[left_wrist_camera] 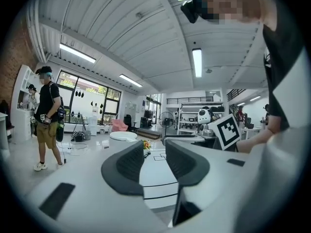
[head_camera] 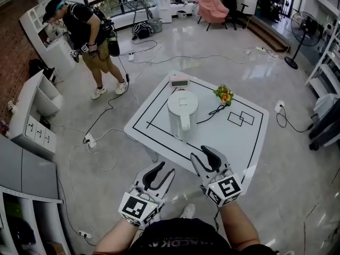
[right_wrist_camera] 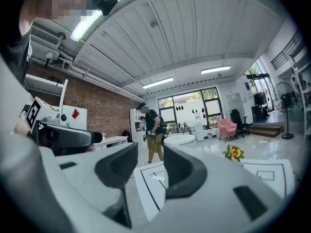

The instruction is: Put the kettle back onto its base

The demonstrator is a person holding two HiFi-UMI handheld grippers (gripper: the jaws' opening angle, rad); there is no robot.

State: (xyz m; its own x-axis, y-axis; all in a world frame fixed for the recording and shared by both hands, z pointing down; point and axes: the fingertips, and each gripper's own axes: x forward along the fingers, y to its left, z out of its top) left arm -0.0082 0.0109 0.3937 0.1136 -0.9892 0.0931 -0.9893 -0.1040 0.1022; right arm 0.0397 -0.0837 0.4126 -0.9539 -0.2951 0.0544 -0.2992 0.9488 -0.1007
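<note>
White kettle [head_camera: 183, 116] well ahead of left claw [head_camera: 166, 170], right claw [head_camera: 201, 154]; untouched.

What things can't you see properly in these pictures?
- Head view: what lies under the kettle. Its own body covers that spot, so base or bare table cannot be told.
- Head view: the small box at the far edge of the table, too small to identify.
- Right gripper view: the kettle's lower part, hidden behind the jaws of the right gripper.
</note>
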